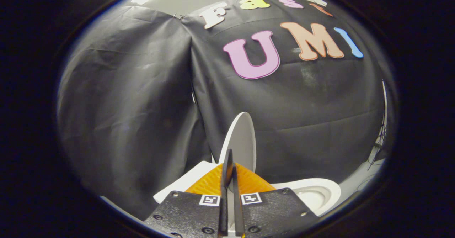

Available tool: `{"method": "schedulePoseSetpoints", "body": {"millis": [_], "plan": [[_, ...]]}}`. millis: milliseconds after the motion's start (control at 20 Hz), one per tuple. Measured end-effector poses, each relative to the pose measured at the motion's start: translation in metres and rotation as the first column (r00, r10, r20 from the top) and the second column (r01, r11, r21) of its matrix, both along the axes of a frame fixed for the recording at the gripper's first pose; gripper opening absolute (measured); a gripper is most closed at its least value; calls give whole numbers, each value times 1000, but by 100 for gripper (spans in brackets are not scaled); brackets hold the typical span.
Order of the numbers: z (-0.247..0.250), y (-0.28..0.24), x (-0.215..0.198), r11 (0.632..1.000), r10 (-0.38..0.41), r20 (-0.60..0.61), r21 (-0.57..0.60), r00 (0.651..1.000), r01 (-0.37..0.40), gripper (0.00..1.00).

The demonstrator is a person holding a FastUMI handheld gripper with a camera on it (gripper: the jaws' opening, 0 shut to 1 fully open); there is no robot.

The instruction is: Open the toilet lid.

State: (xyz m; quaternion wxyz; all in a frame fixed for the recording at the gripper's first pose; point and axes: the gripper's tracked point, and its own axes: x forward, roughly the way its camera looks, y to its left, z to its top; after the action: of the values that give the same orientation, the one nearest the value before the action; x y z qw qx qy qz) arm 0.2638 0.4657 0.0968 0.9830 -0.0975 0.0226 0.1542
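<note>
the toilet lid (241, 140) stands raised, nearly upright, just beyond the fingertips and a little to their right, its rounded free end pointing up and its long axis running from the hinge end below, hidden behind the fingers, up toward the black cloth wall (135, 99) behind it. it is seen almost edge on, with its broad pale face turned toward the bowl side on the right. below and to the right lies the toilet seat (316, 191), flat and open to view, so the lid is well clear of it. a white flat part of the toilet (185, 183), perhaps the tank top or a ledge, shows to the left of the fingers. the gripper (229, 167) has its two fingers drawn close together with only a thin slit between them; whether the lid's edge is pinched in that slit or the tips simply sit in front of it cannot be told from here. judged from how things lie, the lifting step looks all but done: the lid is up past the point where it would fall back onto the seat. the next move likely calls for easing the lid back until it rests against the tank or wall, then letting go and drawing the fingers away without dragging the lid forward again.
</note>
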Motion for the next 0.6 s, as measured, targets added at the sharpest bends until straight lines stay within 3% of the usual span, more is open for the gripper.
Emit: {"method": "schedulePoseSetpoints", "body": {"millis": [600], "plan": [[-24, 63, 4, 990, 56, -11, -127, 998, -57, 9]]}}
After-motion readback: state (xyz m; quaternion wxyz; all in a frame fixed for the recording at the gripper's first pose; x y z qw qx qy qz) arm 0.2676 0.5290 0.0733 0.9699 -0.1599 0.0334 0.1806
